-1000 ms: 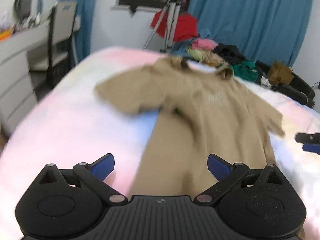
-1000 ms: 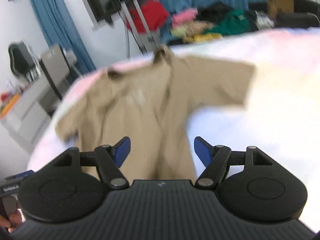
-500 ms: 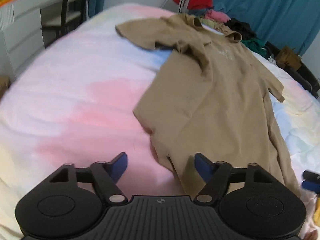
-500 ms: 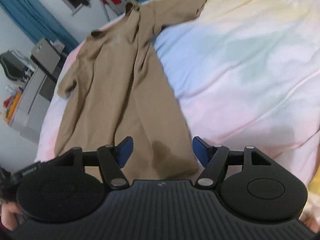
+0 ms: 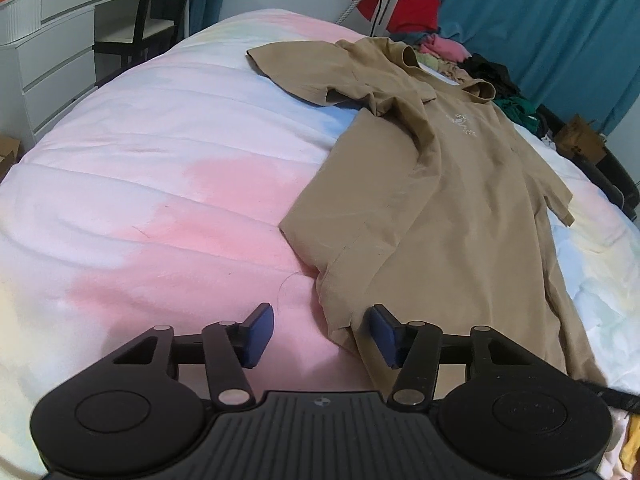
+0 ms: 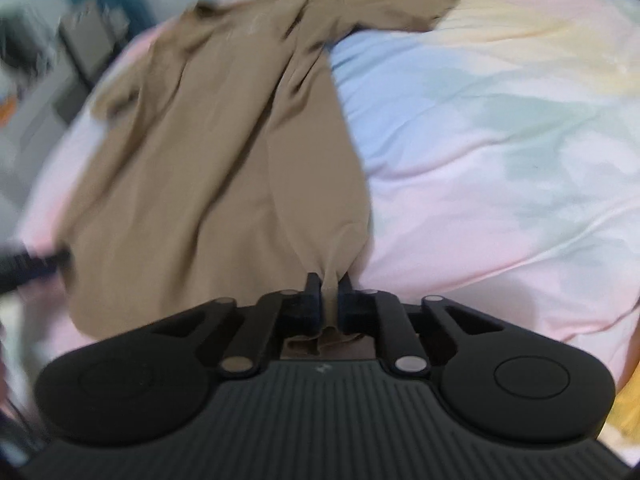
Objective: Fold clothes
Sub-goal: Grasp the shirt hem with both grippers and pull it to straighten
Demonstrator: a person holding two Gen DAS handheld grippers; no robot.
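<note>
Hem corner newly pinched on the right, left closing in.

Left wrist: left tongs [image 5: 318, 334] narrowing, unclenched, astride near hem corner of tan short-sleeved cotton T-shirt [image 5: 452, 184] spread on pastel tie-dye bed [image 5: 168, 168]. Right wrist: right tongs [image 6: 329, 300] just clamped onto hem; fold can begin.

A tan short-sleeved T-shirt [image 5: 460, 184] lies lengthwise on the bed, front up, a small pale print on its chest, one sleeve spread outward, its body creased; one bottom hem corner is bunched and pinched
</note>
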